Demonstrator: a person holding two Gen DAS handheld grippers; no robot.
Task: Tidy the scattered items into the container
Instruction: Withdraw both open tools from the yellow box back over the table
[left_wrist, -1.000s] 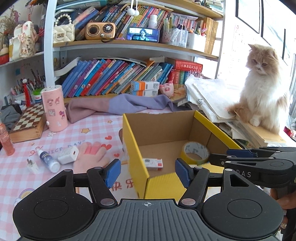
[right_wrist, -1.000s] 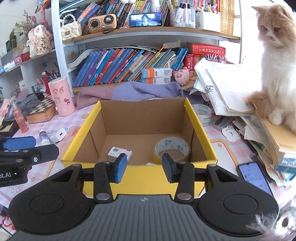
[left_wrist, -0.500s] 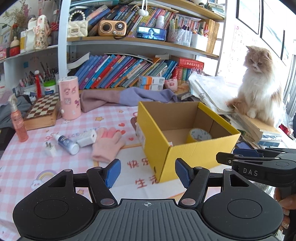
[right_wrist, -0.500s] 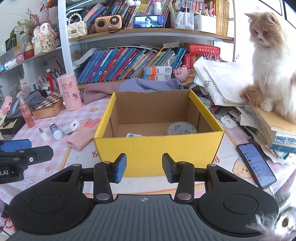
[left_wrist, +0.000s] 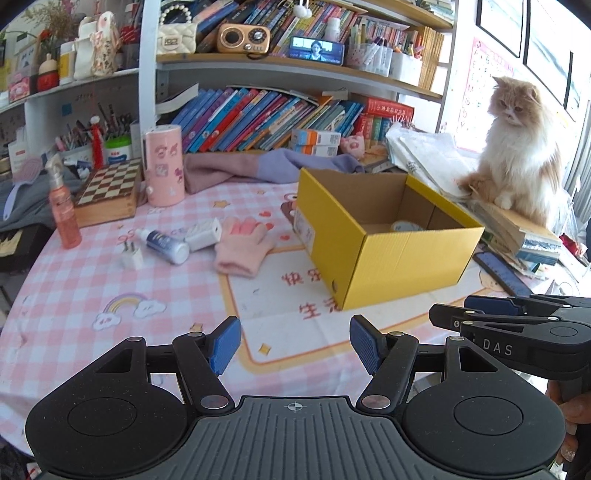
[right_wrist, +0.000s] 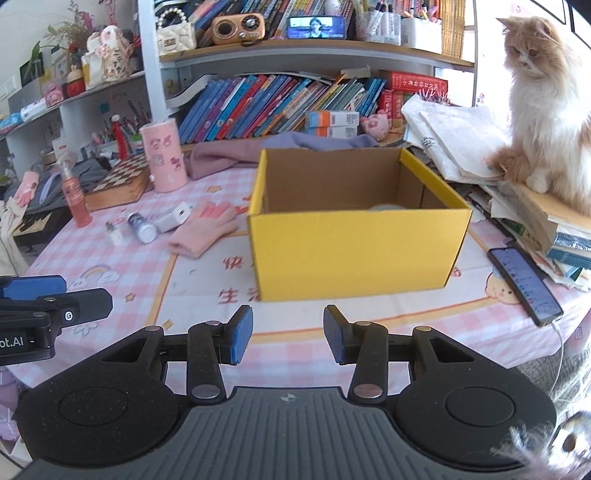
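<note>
Ahead-left of the left gripper (left_wrist: 294, 343), jaws spread and empty, lie a plug (left_wrist: 132, 256), bottle (left_wrist: 166, 245), charger (left_wrist: 204, 233) and pink glove (left_wrist: 242, 245), awaiting pickup. Straight ahead of the right gripper (right_wrist: 288, 335), also parted with nothing held, the yellow box (right_wrist: 354, 236) stands open-topped, ready for drops.

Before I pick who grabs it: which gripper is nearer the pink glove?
Left. The left gripper hangs over the tablecloth on the pink glove's side of the yellow box. The right gripper sits in front of the box, farther right of the glove.
</note>
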